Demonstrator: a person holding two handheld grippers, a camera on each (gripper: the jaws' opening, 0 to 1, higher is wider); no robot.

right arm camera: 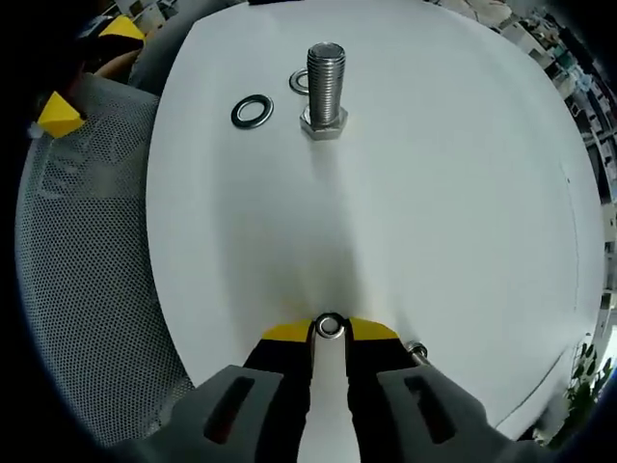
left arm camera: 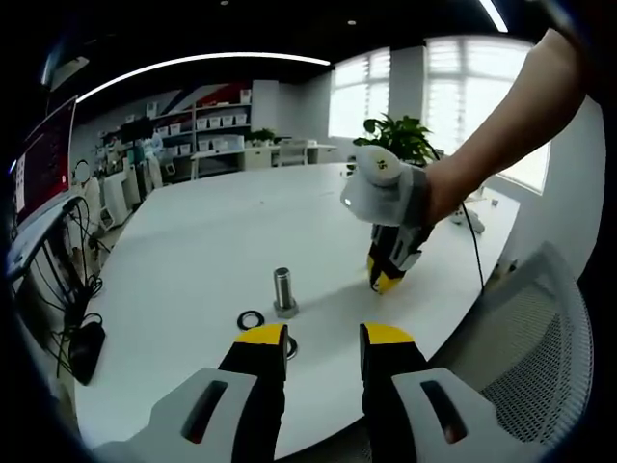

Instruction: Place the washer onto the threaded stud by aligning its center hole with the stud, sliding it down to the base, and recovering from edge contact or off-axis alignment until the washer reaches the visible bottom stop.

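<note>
Pinched between the right tool's (right arm camera: 329,328) tips, a washer (right arm camera: 329,326) is being held above the tabletop (right arm camera: 434,193), well apart from the stud (right arm camera: 325,82); threading is apparently not yet begun. Left tool (left arm camera: 324,336) is being held spread.

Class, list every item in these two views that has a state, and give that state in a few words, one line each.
Threaded stud: upright on the table, bare, no washer on it.
Dark washer: lying flat beside the stud.
Second washer: flat on the table, partly hidden by the stud.
Held washer: pinched at the right gripper's tips.
Right gripper: shut on a washer.
Left gripper: open, empty.
</note>
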